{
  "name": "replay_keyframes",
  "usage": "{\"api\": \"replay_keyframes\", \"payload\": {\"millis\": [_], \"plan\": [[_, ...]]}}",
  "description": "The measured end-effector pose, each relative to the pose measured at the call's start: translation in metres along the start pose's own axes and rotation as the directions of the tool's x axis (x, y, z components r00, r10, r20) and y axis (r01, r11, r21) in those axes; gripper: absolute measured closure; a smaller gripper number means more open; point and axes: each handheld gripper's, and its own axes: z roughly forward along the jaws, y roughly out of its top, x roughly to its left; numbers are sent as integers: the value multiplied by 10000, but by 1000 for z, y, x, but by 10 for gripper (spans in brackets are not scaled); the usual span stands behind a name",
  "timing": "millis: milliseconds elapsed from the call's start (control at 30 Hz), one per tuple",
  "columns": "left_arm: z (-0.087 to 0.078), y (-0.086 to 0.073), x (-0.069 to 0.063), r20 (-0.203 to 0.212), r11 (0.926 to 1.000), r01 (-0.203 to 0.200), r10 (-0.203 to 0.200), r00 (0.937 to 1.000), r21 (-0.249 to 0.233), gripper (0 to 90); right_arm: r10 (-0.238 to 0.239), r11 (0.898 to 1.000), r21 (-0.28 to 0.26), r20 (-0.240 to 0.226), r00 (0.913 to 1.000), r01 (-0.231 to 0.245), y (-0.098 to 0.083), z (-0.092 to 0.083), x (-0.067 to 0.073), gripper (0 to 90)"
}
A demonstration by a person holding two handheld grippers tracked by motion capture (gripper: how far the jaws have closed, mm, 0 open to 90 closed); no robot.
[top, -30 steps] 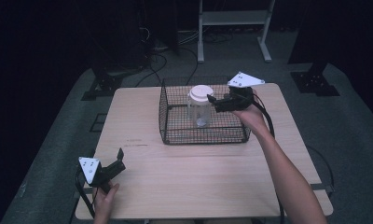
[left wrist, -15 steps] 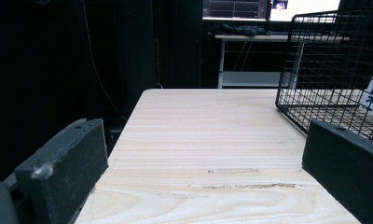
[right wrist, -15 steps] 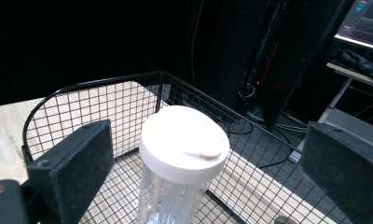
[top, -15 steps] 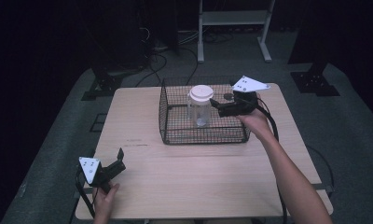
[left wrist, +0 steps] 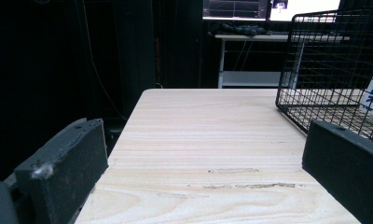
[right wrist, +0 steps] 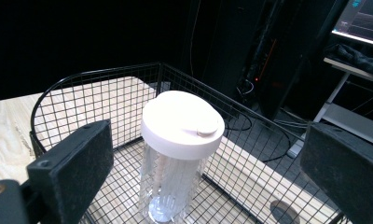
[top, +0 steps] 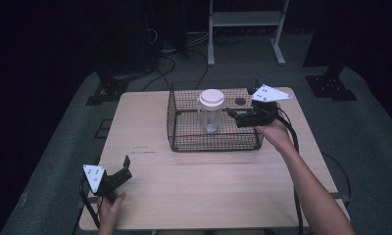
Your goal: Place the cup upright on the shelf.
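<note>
A clear jar point(top: 211, 111) with a white lid stands upright inside a black wire basket point(top: 172, 120) at the middle back of the table. My right gripper point(top: 232, 114) hovers open over the basket's right side, its jaws pointing left at the jar and a short gap away from it. In the right gripper view the jar point(right wrist: 181, 154) stands beyond and between the wide-apart jaws of this gripper point(right wrist: 205, 140), with the basket wall point(right wrist: 82, 100) behind it. My left gripper point(top: 124, 170) rests open near the table's front left corner, nothing between its fingers point(left wrist: 68, 158).
The wooden table point(top: 145, 127) has bare surface left of and in front of the basket point(left wrist: 324, 60). A small dark disc point(top: 240, 101) lies behind the basket's right corner. Beyond the table stand a white frame point(top: 243, 19) and floor cables.
My right gripper has drawn back to the right and toward the person, away from the jar. The jar and the left gripper have not moved.
</note>
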Motion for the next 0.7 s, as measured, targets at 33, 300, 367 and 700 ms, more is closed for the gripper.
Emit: {"api": "replay_keyframes", "payload": {"millis": [33,300,367,700], "plan": [[0,0,0,-2,10000,6,-6,10000,1,0,12,10000,-32,-5,10000,-13,-1,-1,0,21],[0,0,0,-8,10000,20,-20,10000,4,0,32,10000,16,-8,10000,-32,-9,-10,2,21],[0,0,0,-10,10000,40,-40,10000,-7,0,64,10000,17,-9,10000,-64,-11,-12,2,21],[0,0,0,-9,10000,-14,14,10000,28,0,129,9998,127,-18,9999,-129,-23,-20,4,21]]}}
